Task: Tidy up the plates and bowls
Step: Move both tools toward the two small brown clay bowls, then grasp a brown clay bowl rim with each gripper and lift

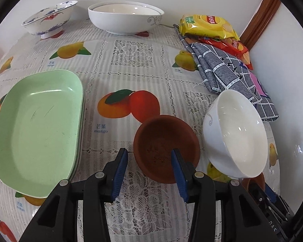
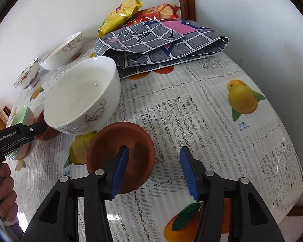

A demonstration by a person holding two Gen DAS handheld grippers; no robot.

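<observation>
Blue-padded fingers of the left tool [image 1: 150, 172] stood apart and straddled the near-left rim of a brown clay saucer [image 1: 166, 148], one pad outside it and the other over its floor, with no pinch visible yet. That saucer sat on the tabletop [image 1: 131, 60] toward its right side, between the stack of green trays [image 1: 38, 127] at the left edge and a white bowl [image 1: 235, 133] that looked tilted and raised beside it.

In the right wrist view, the right tool [image 2: 154, 172] also had its jaws apart, nothing clamped. Its left pad hung over the bowl of a second brown saucer [image 2: 121, 157], while its right pad stood over bare cloth, so this saucer lay left of the tool's centre line. The white bowl [image 2: 82, 100] sat just behind it, overlapping both saucers in that view.

As the saucers are round, no long axis mattered; what counted, I judged, was that each rim fall between the pads. The left tool seemed better placed; the right one probably needed a shift leftward.
</observation>
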